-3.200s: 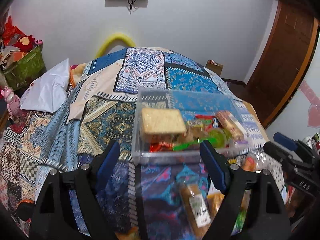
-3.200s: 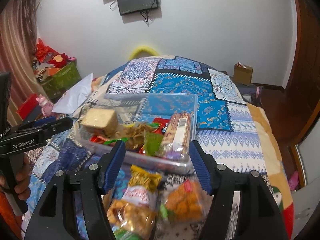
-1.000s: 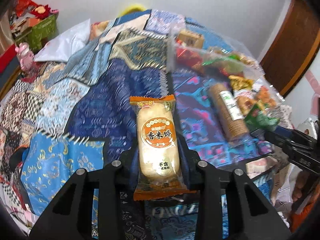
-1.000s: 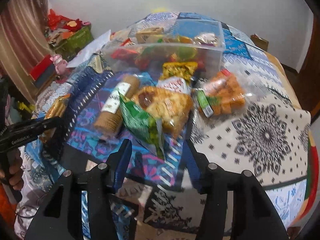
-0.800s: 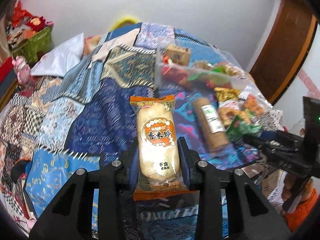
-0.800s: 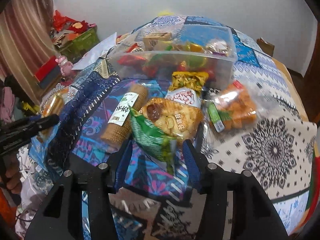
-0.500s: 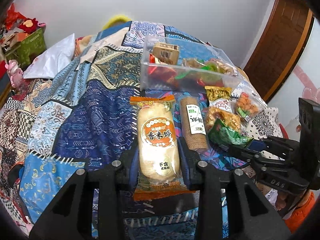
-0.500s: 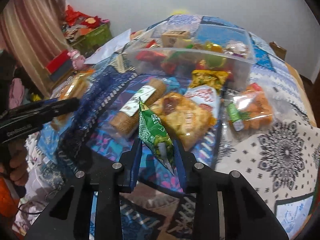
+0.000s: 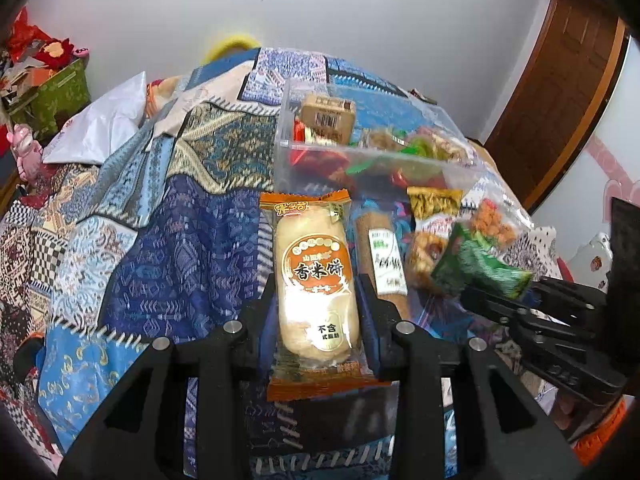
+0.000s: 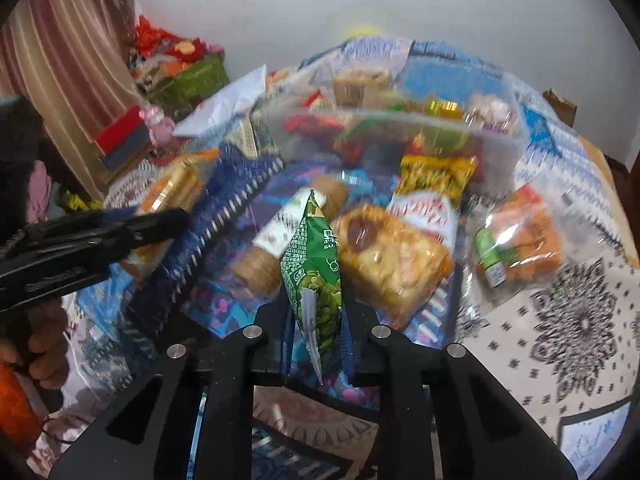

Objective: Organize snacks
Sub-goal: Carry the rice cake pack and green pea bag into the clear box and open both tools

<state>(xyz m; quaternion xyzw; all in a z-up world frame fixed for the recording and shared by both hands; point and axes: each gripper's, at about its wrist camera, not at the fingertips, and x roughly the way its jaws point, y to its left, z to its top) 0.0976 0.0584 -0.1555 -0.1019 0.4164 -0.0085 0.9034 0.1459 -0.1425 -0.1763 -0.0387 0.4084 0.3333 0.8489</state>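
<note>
My left gripper (image 9: 316, 304) is shut on an orange rice cracker packet (image 9: 314, 280), held above the quilt in front of the clear plastic bin (image 9: 360, 160) that holds several snacks. My right gripper (image 10: 318, 320) is shut on a green snack bag (image 10: 316, 268), held upright above the loose snacks. On the quilt lie a brown biscuit roll (image 10: 280, 232), a clear bag of golden crisps (image 10: 392, 256), a yellow bag (image 10: 436, 176) and an orange snack bag (image 10: 520, 240). The right gripper with the green bag shows in the left wrist view (image 9: 480, 264).
The bin sits on a patchwork quilt (image 9: 180, 240) over a bed. A white pillow (image 9: 100, 128) and a green box (image 9: 56, 92) with toys lie far left. A wooden door (image 9: 560, 100) stands at right. The left gripper shows in the right wrist view (image 10: 132, 232).
Both grippers went from open and empty to shut, the left on the rice cracker packet, the right on the green bag. Both have since lifted their snacks and moved toward the bin.
</note>
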